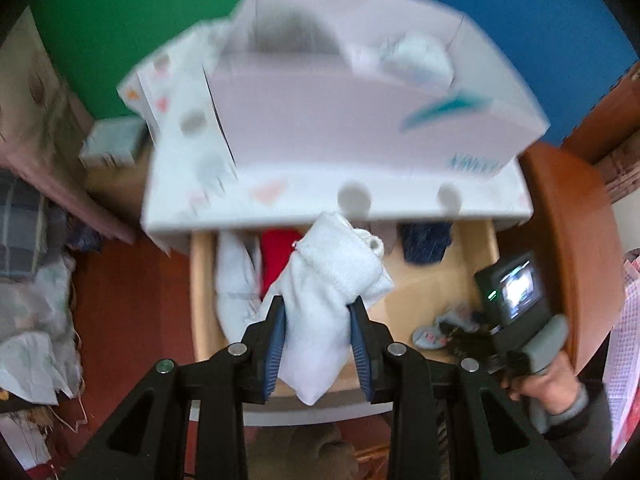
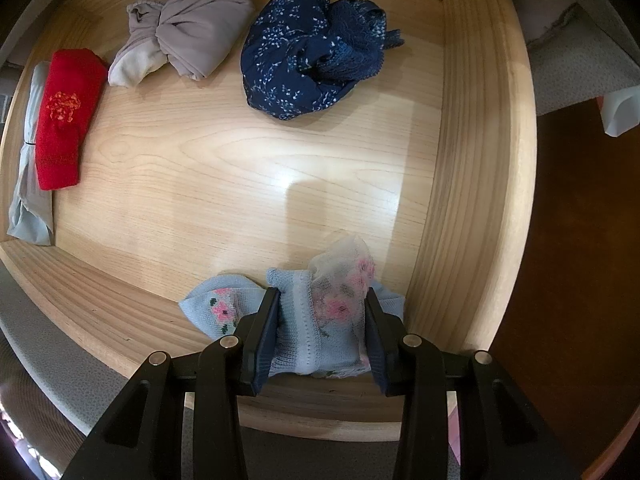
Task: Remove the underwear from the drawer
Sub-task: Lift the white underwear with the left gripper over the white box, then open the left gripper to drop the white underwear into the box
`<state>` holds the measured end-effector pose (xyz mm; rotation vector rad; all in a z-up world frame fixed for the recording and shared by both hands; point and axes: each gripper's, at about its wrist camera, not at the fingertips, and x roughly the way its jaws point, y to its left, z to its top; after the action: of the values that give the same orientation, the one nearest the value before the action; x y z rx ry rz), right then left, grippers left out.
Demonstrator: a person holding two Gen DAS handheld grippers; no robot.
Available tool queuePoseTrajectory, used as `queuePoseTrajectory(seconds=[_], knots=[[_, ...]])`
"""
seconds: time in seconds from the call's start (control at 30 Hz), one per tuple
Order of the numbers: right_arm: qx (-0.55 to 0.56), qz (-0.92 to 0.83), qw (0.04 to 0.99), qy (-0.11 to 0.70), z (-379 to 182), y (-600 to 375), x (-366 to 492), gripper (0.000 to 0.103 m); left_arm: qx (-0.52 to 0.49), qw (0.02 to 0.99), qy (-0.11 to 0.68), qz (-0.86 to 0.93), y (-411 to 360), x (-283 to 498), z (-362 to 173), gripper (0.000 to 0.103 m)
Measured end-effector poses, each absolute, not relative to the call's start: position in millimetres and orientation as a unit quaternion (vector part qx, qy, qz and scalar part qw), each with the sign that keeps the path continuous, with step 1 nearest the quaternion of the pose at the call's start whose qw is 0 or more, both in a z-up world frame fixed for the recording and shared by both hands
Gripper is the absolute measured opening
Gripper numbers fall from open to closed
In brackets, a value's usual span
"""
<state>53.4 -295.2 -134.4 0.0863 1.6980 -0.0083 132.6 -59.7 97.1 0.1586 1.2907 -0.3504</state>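
White underwear [image 1: 320, 280] motion-blurred, pale-blue pair [image 2: 316, 320] half-covered

The open wooden drawer [image 2: 472, 184] has a pale, glossy floor with plenty of bare grain showing in the middle. Along its far side lie a greyish-lilac bundle [image 2: 184, 28] and, just beside it, a crumpled navy piece with tiny white sprigs and lace [image 2: 304, 52]. At the left end a folded red piece [image 2: 64, 120] lies partly on top of a pale grey one [image 2: 28, 200] pressed to the side wall. In the near right corner a light blue knit piece with pink flowers [image 2: 304, 328] rests on the drawer floor.
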Motion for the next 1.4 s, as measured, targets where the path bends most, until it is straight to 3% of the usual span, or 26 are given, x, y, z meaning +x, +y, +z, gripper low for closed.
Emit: queuePoseTrajectory(seconds=[0.37,0.8,1.13,1.4], knots=[[0.043,0.0,0.662,0.749,-131,-302,53,0.038,0.069,0.856,0.49,-0.149,-66,200,221,0.031],[0.053,0.006,0.668,0.743,-129,-317,47,0.038,0.084,0.843,0.517,-0.121,-103,308,166,0.031],[0.051,0.004,0.667,0.743,-126,-323,46,0.037,0.079,0.828,0.536,-0.144,-129,321,123,0.03],[0.047,0.0,0.665,0.745,-126,-318,46,0.037,0.077,0.833,0.529,-0.145,-127,317,128,0.032]])
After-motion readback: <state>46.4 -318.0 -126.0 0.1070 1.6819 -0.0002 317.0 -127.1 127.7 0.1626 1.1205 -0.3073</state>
